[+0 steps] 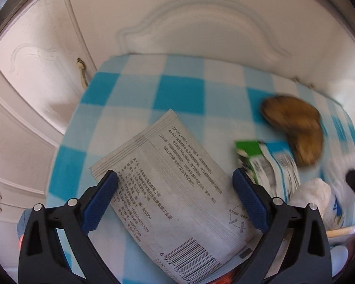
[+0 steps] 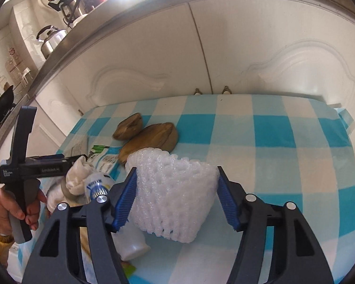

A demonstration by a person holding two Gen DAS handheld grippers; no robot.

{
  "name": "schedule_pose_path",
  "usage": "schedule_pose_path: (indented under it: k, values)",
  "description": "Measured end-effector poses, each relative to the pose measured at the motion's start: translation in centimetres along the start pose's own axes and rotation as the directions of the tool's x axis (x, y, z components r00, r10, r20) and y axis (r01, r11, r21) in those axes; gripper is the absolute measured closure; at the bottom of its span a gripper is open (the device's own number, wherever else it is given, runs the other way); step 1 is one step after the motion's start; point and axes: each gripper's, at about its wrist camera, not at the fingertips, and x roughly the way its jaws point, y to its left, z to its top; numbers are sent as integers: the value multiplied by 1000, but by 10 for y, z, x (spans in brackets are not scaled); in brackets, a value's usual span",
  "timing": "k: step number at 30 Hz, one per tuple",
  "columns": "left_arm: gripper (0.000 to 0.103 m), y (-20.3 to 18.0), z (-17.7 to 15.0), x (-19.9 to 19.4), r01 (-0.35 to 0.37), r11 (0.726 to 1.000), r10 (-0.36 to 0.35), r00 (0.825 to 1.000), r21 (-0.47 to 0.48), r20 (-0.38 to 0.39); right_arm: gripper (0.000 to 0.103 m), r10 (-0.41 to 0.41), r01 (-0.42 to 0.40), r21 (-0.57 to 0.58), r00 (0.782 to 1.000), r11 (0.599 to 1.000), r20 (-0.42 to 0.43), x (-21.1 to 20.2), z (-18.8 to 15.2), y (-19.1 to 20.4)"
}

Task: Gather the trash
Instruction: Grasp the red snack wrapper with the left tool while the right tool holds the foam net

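While the right gripper (image 2: 177, 194) pinches white foam netting (image 2: 175, 196), the left gripper (image 1: 175, 194) hangs spread over a grey sachet (image 1: 168, 179).

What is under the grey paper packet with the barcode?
Under the flat grey printed paper packet lies the blue-and-white checked cloth. A bit of something red-orange peeks out at its bottom edge; the rest is covered.

The black left gripper with blue fingers (image 1: 175, 184) gapes wide, tilted steeply down. The matching right gripper (image 2: 177, 182) angles down, fingers pressing a white foam net (image 2: 175, 194)
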Motion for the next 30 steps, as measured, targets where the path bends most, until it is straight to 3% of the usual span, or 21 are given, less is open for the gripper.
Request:
schedule_pose_path:
  k: [6,13,18,21,25,30]
  values:
    - [10,-23,-49,-30,67,994,-69,997,84,25,48,22,-22,-3,1000,1000,4,-24,-28,17]
    - [32,-28,-88,-55,83,992,-92,991,90,96,55,38,-39,24,999,999,33,-50,-56,25]
    - [32,-27,-105,-72,130,991,-127,984,-13,127,57,43,-47,60,997,997,66,-67,-71,24]
    - [31,-10,-113,-88,203,977,-191,969,-62,156,57,28,-38,86,994,996,109,-82,-75,20]
    - [25,4,-134,-104,236,971,-225,959,-44,173,57,28,-46,125,989,991,145,-97,-79,12]
    - [18,7,-166,-101,222,975,-222,967,14,125,57,28,-55,154,985,987,169,-109,-86,9]
